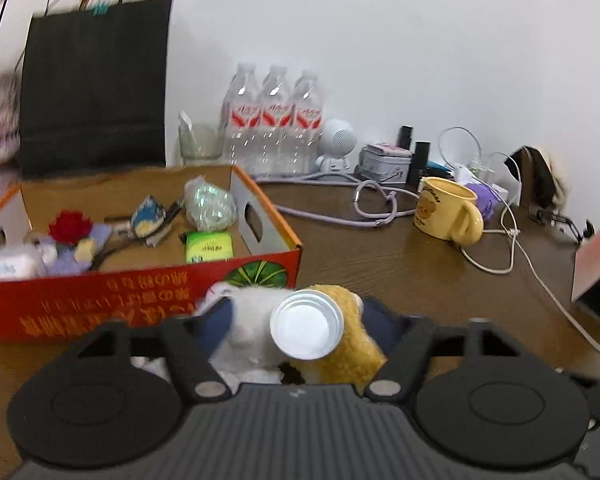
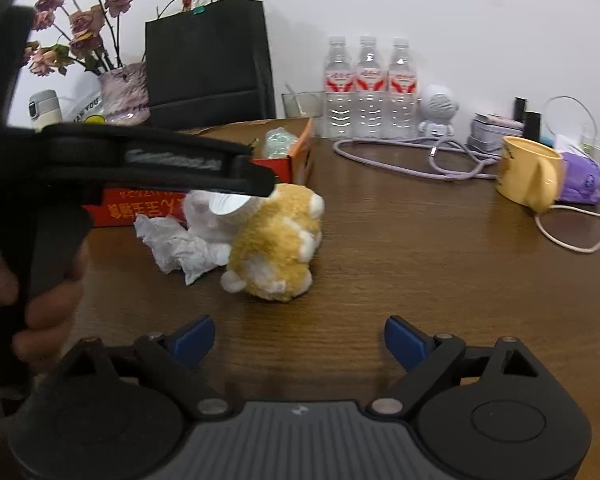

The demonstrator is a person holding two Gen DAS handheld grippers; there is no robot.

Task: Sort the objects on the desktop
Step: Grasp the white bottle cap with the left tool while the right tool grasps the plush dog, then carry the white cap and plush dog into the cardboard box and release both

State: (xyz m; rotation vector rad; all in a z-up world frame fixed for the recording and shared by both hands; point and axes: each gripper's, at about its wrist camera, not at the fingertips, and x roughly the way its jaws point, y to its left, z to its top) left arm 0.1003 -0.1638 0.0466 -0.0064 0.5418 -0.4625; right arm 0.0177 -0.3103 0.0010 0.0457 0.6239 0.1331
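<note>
My left gripper (image 1: 300,322) is shut on a small white cup (image 1: 307,325), held bottom toward the camera just above a yellow and white plush toy (image 1: 352,344). In the right wrist view the left gripper (image 2: 256,188) reaches in from the left with the white cup (image 2: 226,205) over the plush toy (image 2: 278,240), which lies on the brown desk (image 2: 400,248) beside crumpled white tissue (image 2: 176,246). My right gripper (image 2: 299,338) is open and empty, low over the desk in front of the toy. The red cardboard box (image 1: 100,300) with several small items stands at the left.
Along the back wall stand a black paper bag (image 2: 208,60), three water bottles (image 2: 370,88), a white round speaker (image 2: 438,114), a grey tin (image 1: 386,162) and a vase of dried flowers (image 2: 122,88). A yellow mug (image 2: 528,172), purple cable (image 2: 420,160) and white cable (image 1: 512,248) lie at right.
</note>
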